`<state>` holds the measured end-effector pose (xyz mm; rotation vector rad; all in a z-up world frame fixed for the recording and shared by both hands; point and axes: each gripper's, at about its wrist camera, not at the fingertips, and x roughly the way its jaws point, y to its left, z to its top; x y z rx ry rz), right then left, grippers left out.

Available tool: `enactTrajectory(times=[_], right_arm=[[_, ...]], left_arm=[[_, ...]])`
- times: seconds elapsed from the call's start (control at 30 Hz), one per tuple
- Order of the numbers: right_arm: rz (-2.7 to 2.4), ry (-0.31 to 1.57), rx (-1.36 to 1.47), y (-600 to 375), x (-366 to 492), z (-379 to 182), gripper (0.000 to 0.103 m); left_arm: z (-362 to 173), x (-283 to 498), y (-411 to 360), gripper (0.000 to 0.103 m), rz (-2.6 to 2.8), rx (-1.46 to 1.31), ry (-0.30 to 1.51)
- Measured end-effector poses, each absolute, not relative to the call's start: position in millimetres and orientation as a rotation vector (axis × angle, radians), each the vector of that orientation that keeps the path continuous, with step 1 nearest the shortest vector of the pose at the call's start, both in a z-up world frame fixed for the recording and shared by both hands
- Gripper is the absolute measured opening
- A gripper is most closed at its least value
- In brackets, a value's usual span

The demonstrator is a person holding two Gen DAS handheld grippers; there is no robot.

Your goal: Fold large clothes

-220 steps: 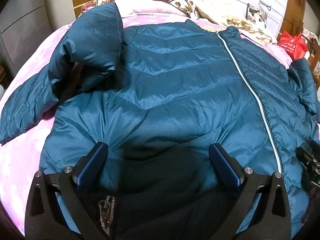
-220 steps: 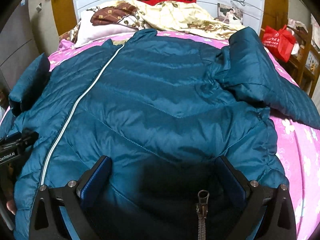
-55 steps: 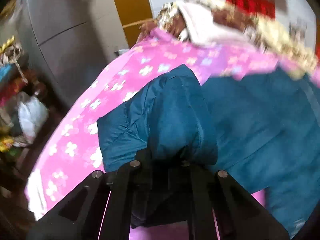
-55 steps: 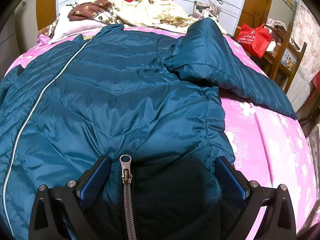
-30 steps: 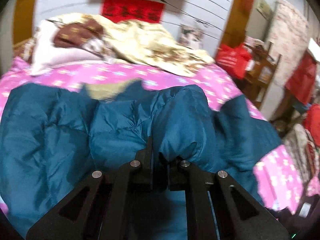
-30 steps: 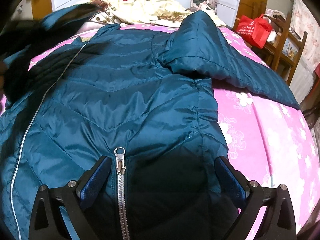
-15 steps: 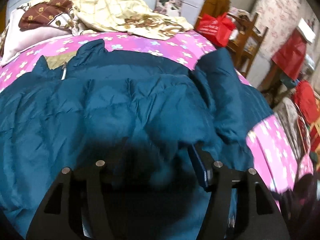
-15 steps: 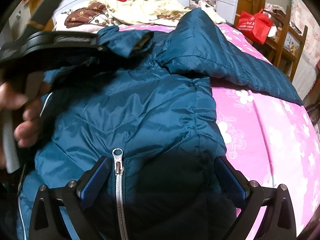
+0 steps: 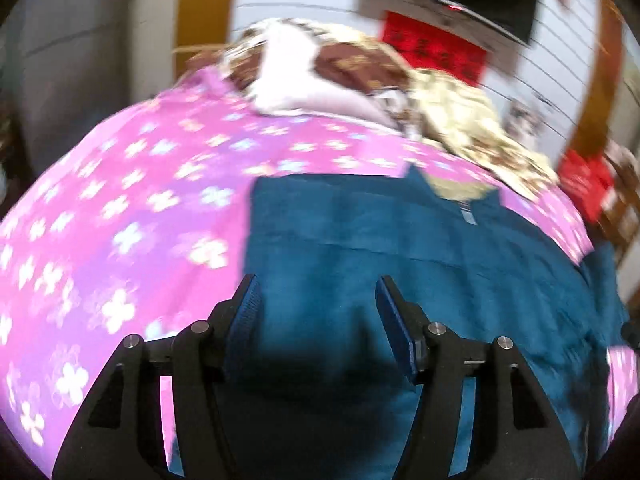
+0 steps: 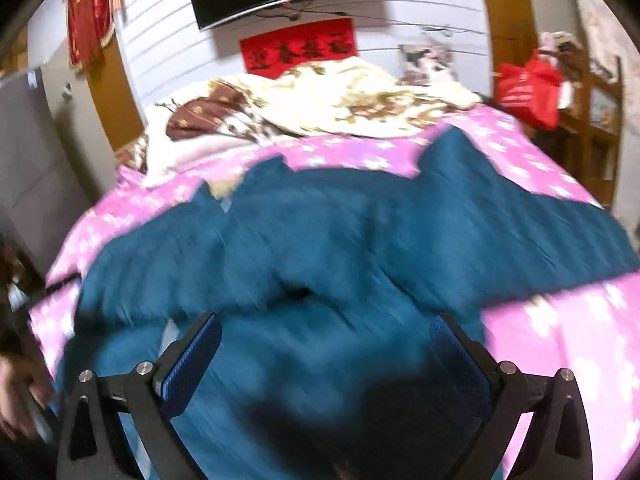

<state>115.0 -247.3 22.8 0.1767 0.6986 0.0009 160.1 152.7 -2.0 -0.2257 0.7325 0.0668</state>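
Note:
A large teal puffer jacket (image 9: 380, 248) lies on the pink flowered bed (image 9: 120, 208). Its left side is folded over the body, leaving a straight left edge. It also shows in the right wrist view (image 10: 360, 240), with its right sleeve (image 10: 520, 216) stretched out to the right. My left gripper (image 9: 316, 312) is open and empty, just above the jacket's folded left part. My right gripper (image 10: 324, 344) is open wide and empty above the jacket's lower part. Both views are blurred by motion.
Pillows and a cream floral quilt (image 10: 340, 100) lie at the head of the bed. A red bag (image 10: 528, 88) hangs on wooden shelves at the right. A grey cabinet (image 9: 52, 60) stands left of the bed. A hand (image 10: 16, 396) shows at the left edge.
My left gripper carried the left sleeve across the jacket, let it go and opened, then swung back left. My right gripper stayed open and lifted, tilting up toward the headboard.

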Motion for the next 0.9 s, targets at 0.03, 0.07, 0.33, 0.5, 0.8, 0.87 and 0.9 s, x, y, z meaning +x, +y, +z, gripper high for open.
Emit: enactTrajectory(times=[0.03, 0.07, 0.33, 0.5, 0.8, 0.87, 0.9], right_arm=[[0.026, 0.692, 0.163, -238, 130, 26, 0.103], [0.054, 0.686, 0.155, -229, 145, 27, 0.103], [0.042, 0.962, 0.206, -256, 215, -56, 0.103], [-0.010, 0.981, 0.187, -269, 203, -56, 0.103], [-0.003, 0.760, 0.075, -235, 201, 2, 0.103], [0.016, 0.871, 0.040, -230, 219, -30, 0.103], [0.014, 0.933, 0.055, -235, 224, -45, 0.103]], left_arm=[[-7, 163, 157, 0.060, 0.079, -0.247, 0.745], [-14, 167, 160, 0.060, 0.081, -0.271, 0.766], [-49, 197, 165, 0.070, 0.067, -0.326, 0.899], [-43, 193, 162, 0.070, 0.056, -0.313, 0.865], [-41, 204, 156, 0.071, 0.101, -0.208, 0.849], [-54, 210, 159, 0.075, 0.075, -0.247, 0.904], [-58, 211, 162, 0.081, 0.069, -0.274, 0.920]])
